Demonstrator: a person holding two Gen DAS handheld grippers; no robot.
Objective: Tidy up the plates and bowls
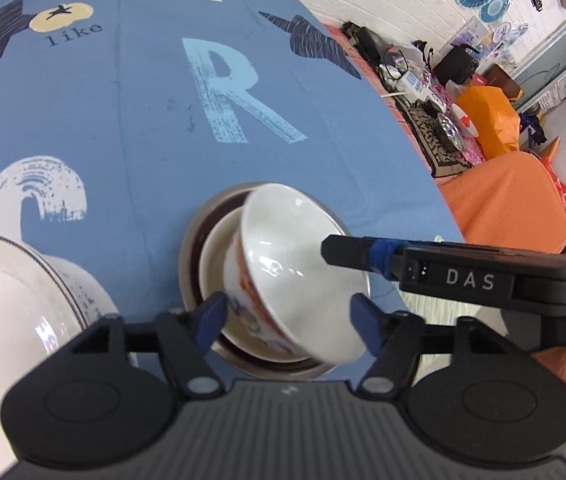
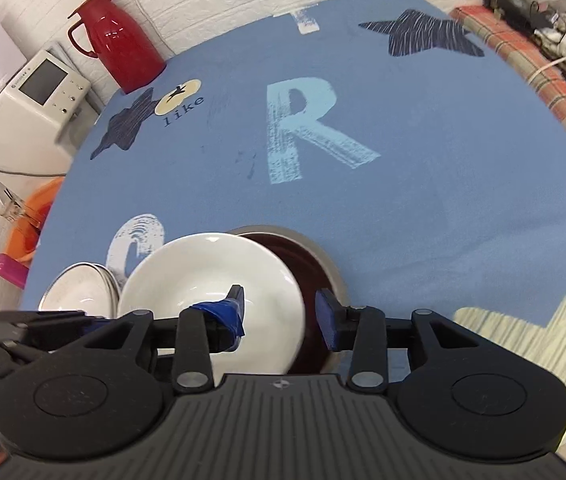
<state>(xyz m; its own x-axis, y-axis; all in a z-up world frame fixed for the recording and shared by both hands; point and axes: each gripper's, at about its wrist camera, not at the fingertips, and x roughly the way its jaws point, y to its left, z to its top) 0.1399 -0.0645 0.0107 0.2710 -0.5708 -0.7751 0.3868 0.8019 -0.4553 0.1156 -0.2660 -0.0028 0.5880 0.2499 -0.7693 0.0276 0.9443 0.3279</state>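
Your counter (image 2: 423, 208) wears a blue cloth w/ a pale-blue "R", navy striped stars, a cream dot and white brush arcs. The bowl (image 1: 283, 248) you're tilting is white inside, w/ orange-red and blue pattern on its outer wall. Under it, a plate (image 2: 307, 264) w/ dark brown centre, silver-grey rim. Left plate (image 1: 11, 292): white w/ thin dark rim line. Claw pads (image 2: 327, 316) blue; jug (image 2: 119, 40) red.

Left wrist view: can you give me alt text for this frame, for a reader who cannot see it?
A tilted white bowl with an orange pattern outside sits between the open left gripper fingers, above another bowl in a dark metal-rimmed plate on a blue tablecloth. One right gripper finger reaches inside the tilted bowl; another white bowl sits far left.
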